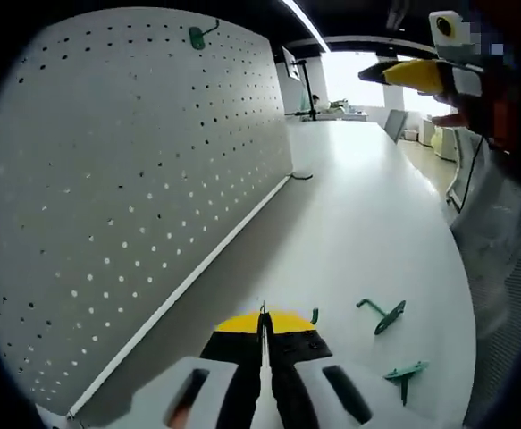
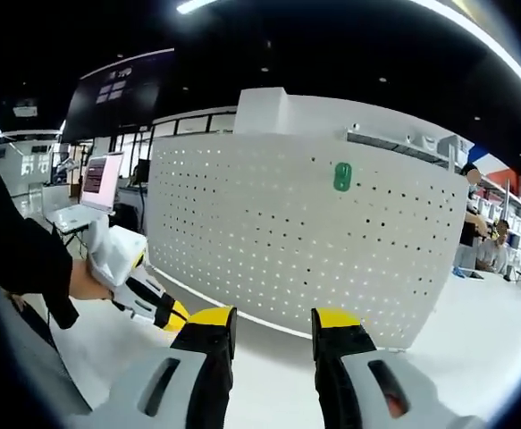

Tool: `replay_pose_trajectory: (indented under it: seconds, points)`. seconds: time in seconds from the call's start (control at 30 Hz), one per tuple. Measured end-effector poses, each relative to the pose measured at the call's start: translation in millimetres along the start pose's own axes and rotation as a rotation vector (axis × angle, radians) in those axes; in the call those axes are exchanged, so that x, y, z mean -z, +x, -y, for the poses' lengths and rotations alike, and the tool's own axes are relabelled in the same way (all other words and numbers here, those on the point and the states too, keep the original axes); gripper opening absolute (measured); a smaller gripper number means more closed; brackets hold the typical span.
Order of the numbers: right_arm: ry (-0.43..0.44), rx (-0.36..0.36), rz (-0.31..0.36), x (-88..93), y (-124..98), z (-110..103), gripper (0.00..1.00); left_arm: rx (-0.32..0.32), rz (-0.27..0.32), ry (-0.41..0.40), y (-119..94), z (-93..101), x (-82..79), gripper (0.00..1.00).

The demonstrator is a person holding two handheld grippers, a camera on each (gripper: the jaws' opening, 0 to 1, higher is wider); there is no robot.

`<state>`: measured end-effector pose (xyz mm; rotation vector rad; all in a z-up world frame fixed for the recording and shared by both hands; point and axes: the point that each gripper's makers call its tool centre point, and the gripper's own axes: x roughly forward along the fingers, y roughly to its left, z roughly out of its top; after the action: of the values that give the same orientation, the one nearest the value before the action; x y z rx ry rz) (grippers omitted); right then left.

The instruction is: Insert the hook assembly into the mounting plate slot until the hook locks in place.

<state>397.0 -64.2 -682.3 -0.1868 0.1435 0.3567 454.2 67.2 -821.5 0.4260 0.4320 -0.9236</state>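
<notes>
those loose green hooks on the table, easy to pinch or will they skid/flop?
The green hooks look like thin rigid plastic, so probably stiff, not floppy. They look small and light, so a nudge on the smooth white table would likely send them skidding. Each lies flat with one arm sticking up, probably the easier part to pinch.

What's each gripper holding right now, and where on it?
Left gripper: jaws shut, a green hook peeks beside its tip; whether it is gripped cannot be told. Right gripper: open, nothing between its jaws.
</notes>
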Motion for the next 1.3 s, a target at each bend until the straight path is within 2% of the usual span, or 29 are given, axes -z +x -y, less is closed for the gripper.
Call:
replay_pose_trajectory:
  seconds: [0.2,0.23,0.33,0.73,0.97,1.17,1.3]
  points:
    - [-0.017,-0.037,0.031,-15.4,-1,-13,0.31,-0.071,0.085,-0.061,-34,-13.2,-19.0,0.01]
    - [-0.022,-0.045,0.037,-18.2,-1,-16,0.31,-0.099,0.099,-0.067,-41,-17.6,-22.3,0.01]
    - [-0.029,-0.067,0.048,-23.1,-3,-25,0.31,-0.114,0.139,-0.095,-58,-17.8,-31.5,0.01]
    - [-0.063,-0.177,0.097,-48.2,-18,-66,0.31,-0.197,0.237,-0.146,-121,-10.5,-53.9,0.01]
    - [-0.079,-0.244,0.122,-58.7,-24,-90,0.3,-0.217,0.281,-0.186,-145,-2.8,-63.6,0.01]
    - [-0.088,-0.302,0.133,-63.3,-28,-109,0.28,-0.211,0.309,-0.22,-154,3.5,-73.3,0.01]
    - [-0.092,-0.329,0.135,-63.4,-30,-117,0.26,-0.207,0.351,-0.225,-161,10.1,-87.4,0.01]
